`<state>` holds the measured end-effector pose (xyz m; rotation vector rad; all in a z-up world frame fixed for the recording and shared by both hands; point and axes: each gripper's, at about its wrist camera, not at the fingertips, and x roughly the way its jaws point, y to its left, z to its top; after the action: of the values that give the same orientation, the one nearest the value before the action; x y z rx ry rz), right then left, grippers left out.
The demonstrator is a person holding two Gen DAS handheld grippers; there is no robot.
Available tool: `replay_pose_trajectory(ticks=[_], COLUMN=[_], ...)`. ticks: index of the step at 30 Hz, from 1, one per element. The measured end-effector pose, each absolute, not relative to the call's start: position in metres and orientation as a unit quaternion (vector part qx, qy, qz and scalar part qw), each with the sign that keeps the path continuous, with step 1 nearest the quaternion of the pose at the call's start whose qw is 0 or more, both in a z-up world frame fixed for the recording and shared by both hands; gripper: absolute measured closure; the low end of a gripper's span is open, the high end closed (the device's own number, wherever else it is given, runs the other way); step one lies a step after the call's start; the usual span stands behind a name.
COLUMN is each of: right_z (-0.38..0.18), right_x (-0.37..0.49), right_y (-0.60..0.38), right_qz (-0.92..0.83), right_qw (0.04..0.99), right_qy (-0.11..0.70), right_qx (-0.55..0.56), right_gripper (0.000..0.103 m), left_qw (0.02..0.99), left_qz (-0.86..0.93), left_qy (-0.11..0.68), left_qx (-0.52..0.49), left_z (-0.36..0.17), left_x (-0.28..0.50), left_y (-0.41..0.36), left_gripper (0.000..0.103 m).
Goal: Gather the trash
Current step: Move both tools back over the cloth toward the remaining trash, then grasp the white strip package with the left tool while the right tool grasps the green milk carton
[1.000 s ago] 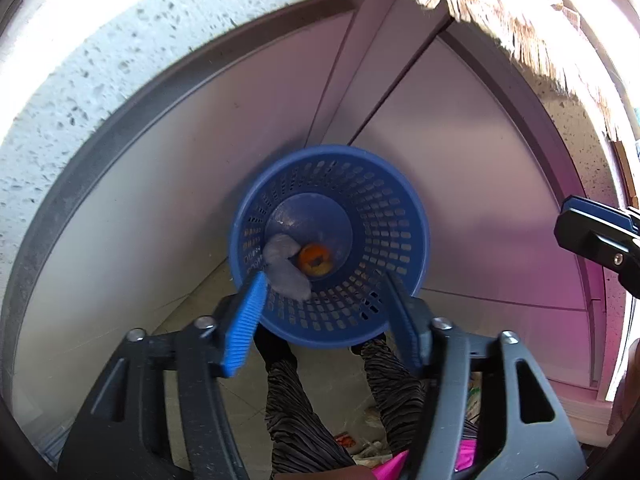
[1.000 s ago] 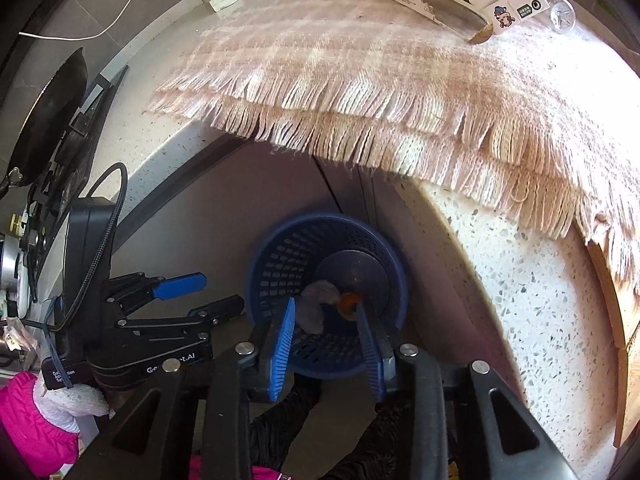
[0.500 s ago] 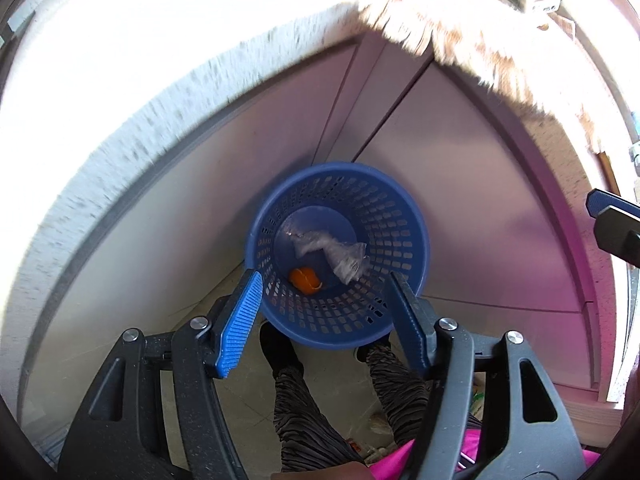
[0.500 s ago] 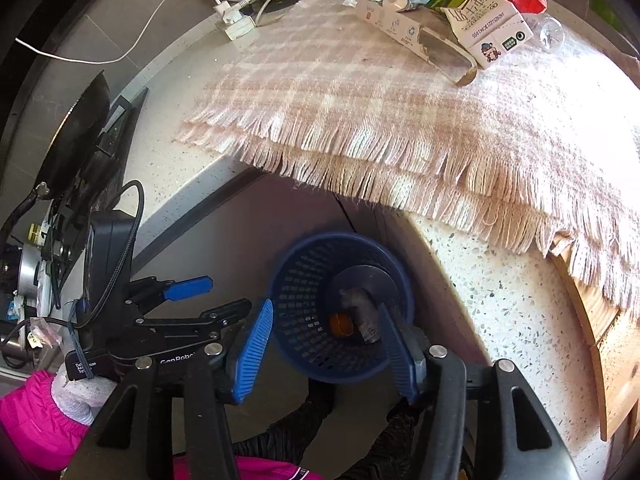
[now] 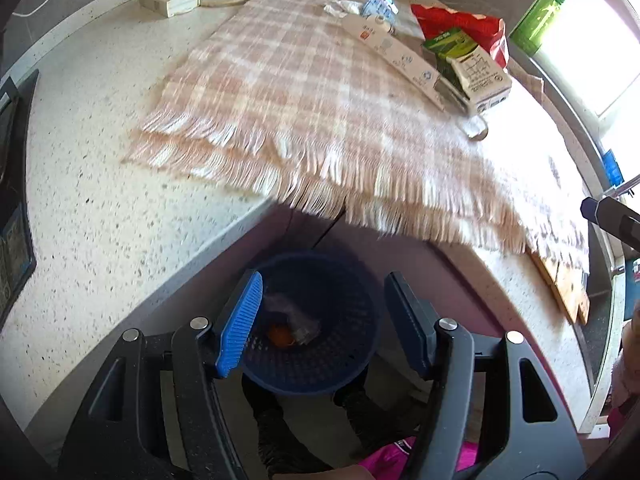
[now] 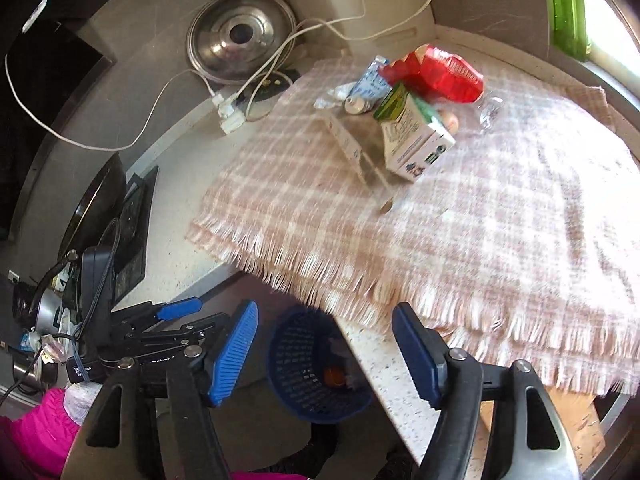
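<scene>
Blue basket (image 5: 320,364), pink-plaid cloth (image 5: 320,92)

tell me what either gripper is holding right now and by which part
Nothing is held. The left gripper and right gripper both stand open and empty; the right's jaws have just been opening. The crumpled wrapper lies in the blue plastic mesh basket.

- We can read only a fragment, "Robot", in white letters on the black body of the left gripper (image 6: 188,322), which shows to the left of the right gripper's blue-padded tongs.
- The green-and-white drink carton (image 6: 414,140) and the long white flat box (image 5: 400,58), far beyond the tongs, carry print too blurred for us to read.
</scene>
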<state>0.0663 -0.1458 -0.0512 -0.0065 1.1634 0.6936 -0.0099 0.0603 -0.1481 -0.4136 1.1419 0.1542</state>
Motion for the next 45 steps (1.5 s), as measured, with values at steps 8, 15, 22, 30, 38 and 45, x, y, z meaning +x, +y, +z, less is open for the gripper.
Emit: replay_pose_trajectory(ticks=[8, 15, 22, 30, 38, 45], right_z=[-0.041, -0.042, -0.052, -0.068, -0.088, -0.103], right_x=[0.122, 0.165, 0.202, 0.238, 0.262, 0.274], right_y=[-0.175, -0.186, -0.184, -0.176, -0.165, -0.152], right_qz=[0.306, 0.308, 0.316, 0.326, 0.333, 0.336], right_qw=[0.794, 0.793, 0.783, 0.768, 0.747, 0.734], right_qy=[0.525, 0.524, 0.532, 0.546, 0.565, 0.579], right_qx=[0.025, 0.043, 0.062, 0.081, 0.105, 0.114], right_gripper=[0.018, 0.018, 0.018, 0.018, 0.02, 0.021], left_qw=[0.83, 0.83, 0.821, 0.807, 0.789, 0.774], left_qz=[0.068, 0.066, 0.068, 0.079, 0.094, 0.1], left_qy=[0.511, 0.501, 0.495, 0.506, 0.52, 0.535], left_qx=[-0.214, -0.236, -0.276, -0.294, -0.314, -0.322], left_z=[-0.121, -0.116, -0.113, -0.121, -0.137, -0.151], left_x=[0.038, 0.083, 0.123, 0.173, 0.212, 0.233], left_y=[0.049, 0.045, 0.05, 0.054, 0.063, 0.064], left_gripper=[0.038, 0.038, 0.038, 0.038, 0.038, 0.039])
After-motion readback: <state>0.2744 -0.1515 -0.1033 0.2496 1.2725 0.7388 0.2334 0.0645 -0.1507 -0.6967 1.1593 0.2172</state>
